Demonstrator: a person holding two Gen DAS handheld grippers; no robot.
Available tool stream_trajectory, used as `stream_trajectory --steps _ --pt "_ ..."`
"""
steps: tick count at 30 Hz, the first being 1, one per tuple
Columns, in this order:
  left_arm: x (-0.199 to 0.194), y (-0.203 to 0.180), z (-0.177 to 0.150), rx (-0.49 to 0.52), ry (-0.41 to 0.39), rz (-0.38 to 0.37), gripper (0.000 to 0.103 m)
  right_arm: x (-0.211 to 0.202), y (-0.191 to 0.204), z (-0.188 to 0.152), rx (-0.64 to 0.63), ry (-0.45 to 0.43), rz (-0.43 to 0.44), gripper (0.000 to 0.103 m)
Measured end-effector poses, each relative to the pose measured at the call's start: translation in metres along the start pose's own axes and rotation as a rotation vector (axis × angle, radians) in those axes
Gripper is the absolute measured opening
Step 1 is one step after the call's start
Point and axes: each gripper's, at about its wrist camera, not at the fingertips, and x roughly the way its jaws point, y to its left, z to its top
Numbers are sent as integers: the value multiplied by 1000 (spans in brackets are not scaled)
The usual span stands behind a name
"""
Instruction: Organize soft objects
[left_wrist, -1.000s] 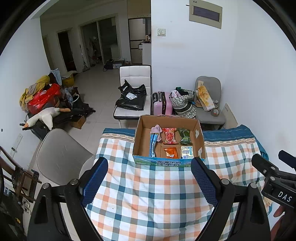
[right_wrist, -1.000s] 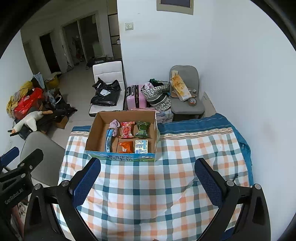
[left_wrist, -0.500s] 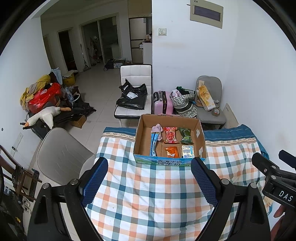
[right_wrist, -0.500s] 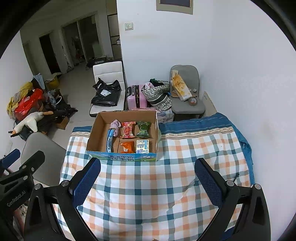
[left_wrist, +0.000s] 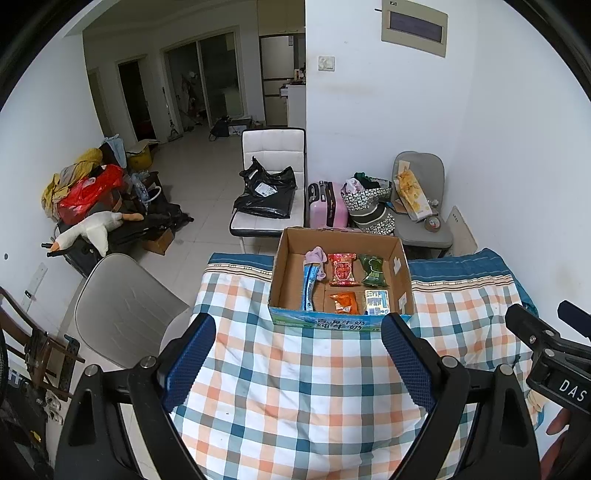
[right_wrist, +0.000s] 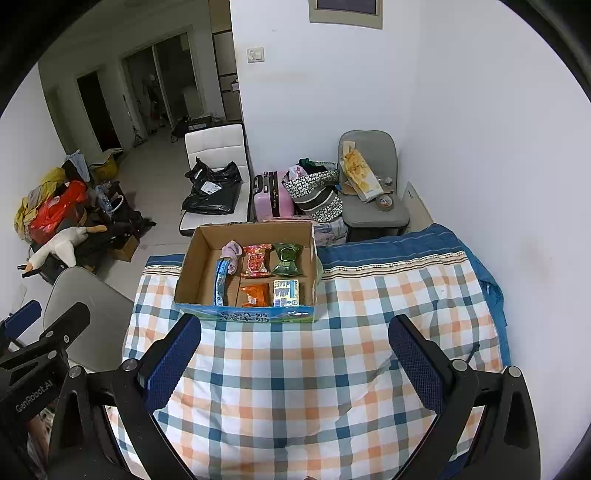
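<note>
Sitting toward the far edge of the plaid-covered table (left_wrist: 295, 387), the cardboard box (left_wrist: 340, 240) holds the soft things: a lilac cloth (left_wrist: 317, 255) over a blue tube (left_wrist: 308, 282) at 9 o'clock, a red packet (left_wrist: 342, 269) and a green packet (left_wrist: 373, 271) at 12 o'clock, and an orange packet (left_wrist: 343, 302) beside a pale carton (left_wrist: 376, 302) at 6 o'clock. Both the left tongs (left_wrist: 298, 363) and the right tongs (right_wrist: 294, 363) hang spread wide and empty over bare cloth at 6 o'clock of the box. A white chair (left_wrist: 271, 162) stands beyond at 11 o'clock.

box print (left_wrist: 334, 325) unreadable, claw bases cropped
</note>
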Motion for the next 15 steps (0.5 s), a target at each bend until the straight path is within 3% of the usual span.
stream_trajectory --steps 15 --pt "0 1 -1 -6 -3 1 92 0 2 0 1 -2 -4 103"
